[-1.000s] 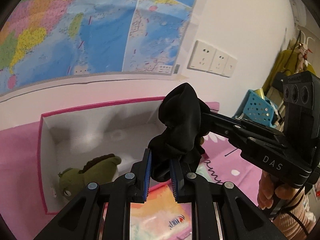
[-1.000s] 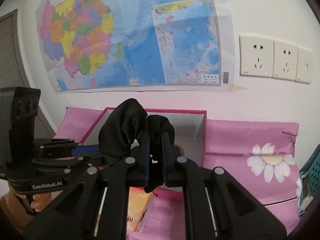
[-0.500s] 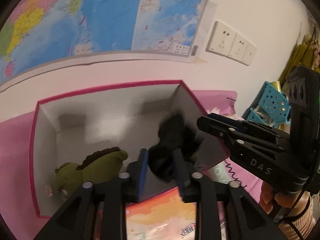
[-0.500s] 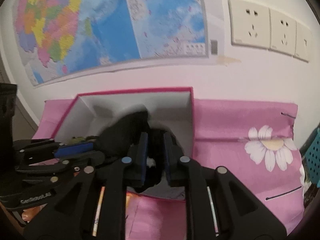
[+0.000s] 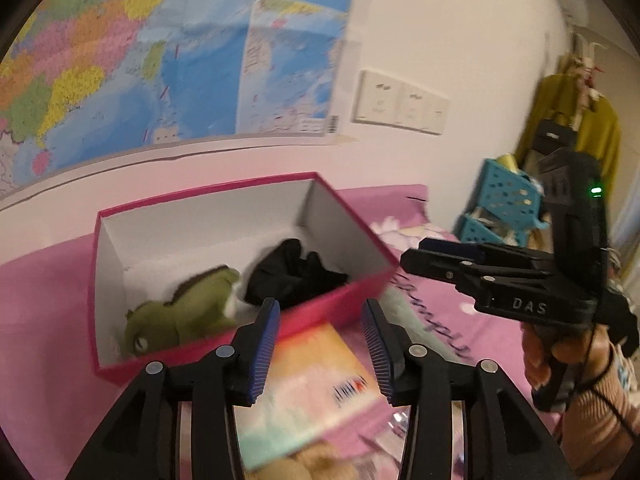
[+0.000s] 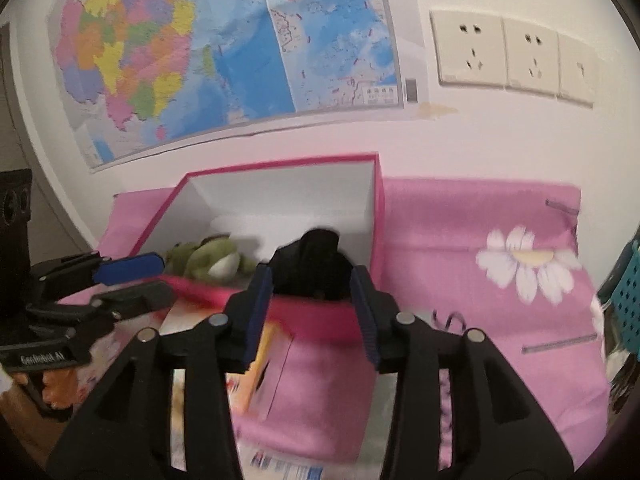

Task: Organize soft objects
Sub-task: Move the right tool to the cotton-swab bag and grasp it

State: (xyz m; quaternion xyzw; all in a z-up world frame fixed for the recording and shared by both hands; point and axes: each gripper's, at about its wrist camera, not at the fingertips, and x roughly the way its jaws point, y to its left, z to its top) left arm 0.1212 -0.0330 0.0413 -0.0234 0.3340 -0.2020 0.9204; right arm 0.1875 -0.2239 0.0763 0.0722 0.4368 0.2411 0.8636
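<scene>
A crumpled black cloth (image 5: 294, 276) lies loose inside the pink-rimmed white box (image 5: 200, 196), beside a green plush dinosaur (image 5: 180, 308). My left gripper (image 5: 320, 322) hangs just in front of the box's near wall, its jaws opening with nothing between them. In the right wrist view the black cloth (image 6: 316, 264) rests in the box (image 6: 378, 200) beyond my right gripper (image 6: 314, 296), whose jaws are also opening and empty. The green plush (image 6: 212, 258) lies to the cloth's left. Each gripper shows in the other's view at the side.
A colourful packet (image 5: 312, 388) and a tan plush (image 5: 308, 464) lie on the pink flowered sheet (image 6: 520, 272) in front of the box. A blue perforated basket (image 5: 504, 204) stands at the right. A map and wall sockets (image 6: 508, 56) cover the wall behind.
Both grippers held the black cloth above the box, carried it down into the box and let go. Their jaws have spread and both have drawn back from the box.
</scene>
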